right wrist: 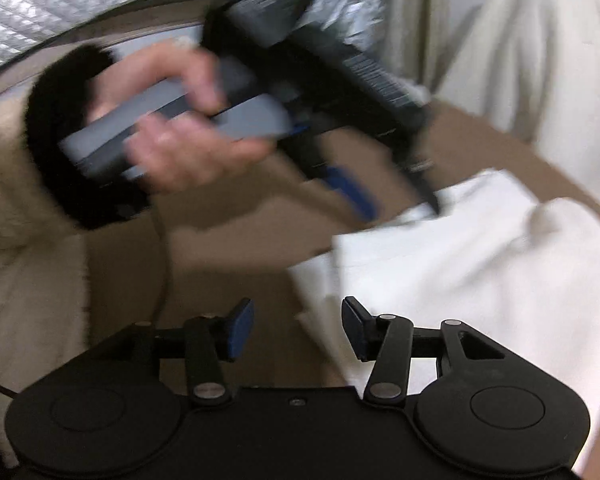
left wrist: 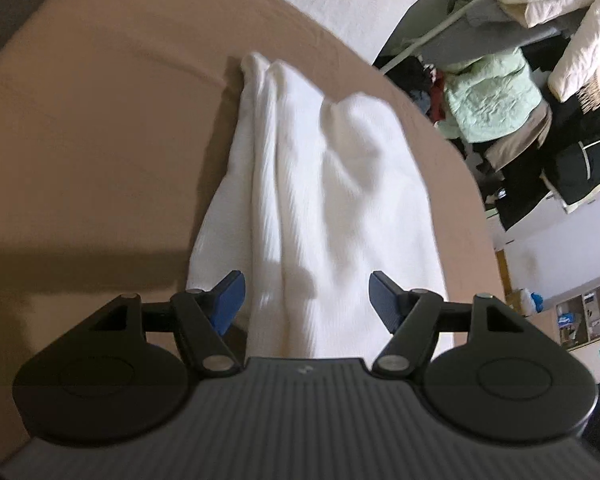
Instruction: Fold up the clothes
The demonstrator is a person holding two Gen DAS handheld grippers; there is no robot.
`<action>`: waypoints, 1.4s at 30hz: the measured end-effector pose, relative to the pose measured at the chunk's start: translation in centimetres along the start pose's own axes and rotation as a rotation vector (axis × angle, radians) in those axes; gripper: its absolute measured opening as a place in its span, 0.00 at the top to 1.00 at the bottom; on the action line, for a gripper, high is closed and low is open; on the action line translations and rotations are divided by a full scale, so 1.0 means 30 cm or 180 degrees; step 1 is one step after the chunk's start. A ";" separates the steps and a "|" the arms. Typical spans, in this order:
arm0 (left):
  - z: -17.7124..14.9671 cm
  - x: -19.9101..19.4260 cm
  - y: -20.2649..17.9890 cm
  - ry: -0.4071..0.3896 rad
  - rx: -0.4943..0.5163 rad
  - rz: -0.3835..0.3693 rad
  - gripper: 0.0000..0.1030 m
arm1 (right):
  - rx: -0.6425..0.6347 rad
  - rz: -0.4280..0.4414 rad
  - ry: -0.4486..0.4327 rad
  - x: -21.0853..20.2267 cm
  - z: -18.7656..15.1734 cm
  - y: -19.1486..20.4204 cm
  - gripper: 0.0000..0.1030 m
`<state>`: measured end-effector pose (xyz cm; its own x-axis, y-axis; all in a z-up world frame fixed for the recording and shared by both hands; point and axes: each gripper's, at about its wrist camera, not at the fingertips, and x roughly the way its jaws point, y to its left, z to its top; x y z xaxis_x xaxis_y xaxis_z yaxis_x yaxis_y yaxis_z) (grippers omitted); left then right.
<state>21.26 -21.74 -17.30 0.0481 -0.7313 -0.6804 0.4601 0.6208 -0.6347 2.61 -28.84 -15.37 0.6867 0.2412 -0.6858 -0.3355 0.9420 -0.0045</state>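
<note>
Left wrist view: your left gripper (left wrist: 306, 300) hangs spread wide above the crumpled white knit garment (left wrist: 320, 184) lying on the tan bedsheet (left wrist: 100, 140). Right wrist view: your right gripper (right wrist: 298, 328) gapes empty beside that garment (right wrist: 480, 260).

The left claw (left wrist: 304, 300) was wide open, its two blue fingers (left wrist: 230, 300) far apart and holding nothing. The right claw (right wrist: 298, 330) was open too. A hand (right wrist: 172, 120) in a dark fuzzy sleeve (right wrist: 56, 120) gripped the left claw's grey handle.
</note>
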 end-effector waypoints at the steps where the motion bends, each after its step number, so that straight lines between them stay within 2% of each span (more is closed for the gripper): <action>1: -0.018 -0.002 0.009 0.0034 -0.0037 0.0028 0.34 | 0.0068 -0.0065 0.0001 -0.015 -0.009 -0.017 0.47; 4: -0.079 0.007 0.046 0.0187 -0.0263 -0.0002 0.33 | 0.0177 -0.0329 0.0037 -0.056 -0.042 -0.065 0.47; 6: -0.117 0.028 0.076 0.0307 -0.0495 0.0018 0.27 | 0.0191 -0.0494 0.0039 -0.075 -0.040 -0.096 0.47; 8: -0.132 0.029 0.066 0.0255 -0.0425 -0.0024 0.27 | 0.0199 -0.0459 0.0067 -0.102 0.000 -0.162 0.47; 9: -0.139 0.030 0.061 0.0229 -0.0390 -0.0046 0.32 | 0.0183 -0.0404 0.0090 -0.113 0.034 -0.197 0.46; 10: -0.146 0.030 0.056 0.0204 -0.0354 -0.0067 0.50 | 0.0219 -0.0323 0.0120 -0.110 0.093 -0.246 0.41; 11: -0.154 0.030 0.051 0.0178 -0.0319 -0.0088 0.93 | 0.0333 -0.0189 0.0182 -0.090 0.152 -0.300 0.36; 12: -0.161 0.031 0.046 0.0152 -0.0284 -0.0109 0.92 | 0.0515 0.0005 0.0292 -0.064 0.217 -0.356 0.22; 13: -0.168 0.031 0.041 0.0126 -0.0249 -0.0130 0.92 | 0.0717 0.0181 0.0425 -0.016 0.285 -0.414 0.16; 14: -0.176 0.032 0.036 0.0100 -0.0214 -0.0151 0.92 | 0.0850 0.0249 0.0526 0.032 0.341 -0.465 0.16; 15: -0.183 0.032 0.031 0.0075 -0.0179 -0.0172 0.92 | 0.0919 0.0238 0.0643 0.088 0.399 -0.509 0.16; 17: -0.198 0.033 0.021 0.0023 -0.0108 -0.0213 0.91 | 0.0998 0.0033 0.0922 0.219 0.499 -0.572 0.16; 19: -0.210 0.031 0.019 -0.0016 -0.0079 -0.0218 0.89 | 0.1134 -0.0148 0.1211 0.326 0.555 -0.611 0.16; 21: -0.217 0.033 0.023 -0.0004 -0.0091 -0.0163 0.75 | 0.1268 -0.0252 0.1531 0.417 0.585 -0.645 0.16; 22: -0.218 0.036 0.025 0.0019 -0.0098 -0.0124 0.71 | 0.1281 -0.0304 0.1676 0.460 0.589 -0.648 0.16; 24: -0.220 0.044 0.029 0.0066 -0.0111 -0.0047 0.51 | 0.1306 -0.0427 0.1886 0.542 0.587 -0.645 0.16; 25: -0.219 0.053 0.027 0.0094 -0.0088 -0.0041 0.50 | 0.1318 -0.0501 0.1957 0.581 0.580 -0.640 0.16; 26: -0.218 0.062 0.026 0.0124 -0.0064 -0.0036 0.55 | 0.1328 -0.0648 0.2047 0.612 0.559 -0.630 0.16; 27: -0.222 0.070 0.024 0.0166 -0.0033 -0.0054 0.93 | 0.1335 -0.0786 0.2129 0.640 0.537 -0.620 0.20; 28: -0.225 0.077 0.021 0.0204 0.0000 -0.0072 0.93 | 0.1289 -0.0779 0.2077 0.629 0.520 -0.611 0.33; 29: -0.226 0.065 0.010 0.0166 0.0051 -0.0098 0.93 | 0.1243 -0.0772 0.2025 0.617 0.504 -0.601 0.41; 30: -0.228 0.052 -0.002 0.0127 0.0102 -0.0124 0.93 | 0.1199 -0.0759 0.1971 0.604 0.488 -0.592 0.61; 31: -0.229 0.039 -0.013 0.0088 0.0152 -0.0149 0.93 | 0.1192 -0.0652 0.1876 0.565 0.479 -0.591 0.76; 34: -0.231 0.007 -0.042 -0.0010 0.0260 -0.0262 0.93 | 0.1231 -0.0425 0.1531 0.422 0.460 -0.609 0.78; 35: -0.231 -0.001 -0.048 -0.0032 0.0270 -0.0319 0.92 | 0.1239 -0.0427 0.1455 0.383 0.448 -0.618 0.78; 38: -0.239 -0.004 -0.067 -0.0047 0.0397 -0.0250 0.92 | 0.1603 -0.0333 0.1307 0.329 0.407 -0.676 0.75; 42: -0.231 -0.011 -0.058 -0.0037 0.0415 -0.0179 0.92 | 0.1991 -0.0206 0.1202 0.304 0.341 -0.719 0.62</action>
<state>14.29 -20.62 -18.50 0.0289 -0.7676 -0.6402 0.5736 0.5373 -0.6183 22.71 -44.57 -14.08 0.3857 0.1901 -0.9028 0.2066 0.9359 0.2853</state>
